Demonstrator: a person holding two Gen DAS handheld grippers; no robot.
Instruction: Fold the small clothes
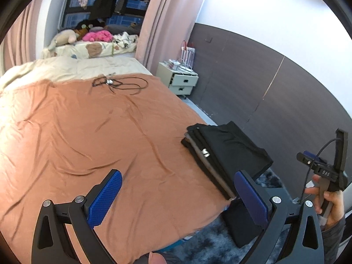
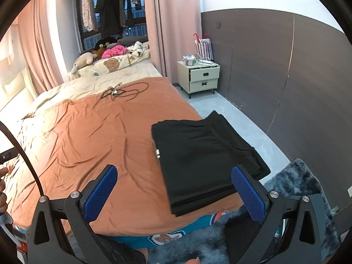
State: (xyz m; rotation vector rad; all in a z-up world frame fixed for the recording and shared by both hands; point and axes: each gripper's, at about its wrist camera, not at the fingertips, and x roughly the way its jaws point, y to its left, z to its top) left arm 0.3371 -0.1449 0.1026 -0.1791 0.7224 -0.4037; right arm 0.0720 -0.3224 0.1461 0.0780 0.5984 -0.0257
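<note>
Fingers: left gripper (image 1: 176, 200) and right gripper (image 2: 173, 195) both spread wide, empty. Folded black soft-fabric clothes stack (image 2: 202, 160) at orange bedsheet (image 2: 88, 143) edge (limp, light); pinch corners, approx.

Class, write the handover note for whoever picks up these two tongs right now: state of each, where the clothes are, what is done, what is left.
Left tongs: open, empty, above the near edge of the bed.
Right tongs: open, empty, just short of the stack.
Clothes: a stack of folded dark garments sits on the orange bedspread at the bed's near right corner, slightly overhanging the edge.
Done: those garments are folded and piled.
Left: no unfolded small clothes show on the bed; only a tangle of black cable lies further up. Check for more items out of view.
</note>
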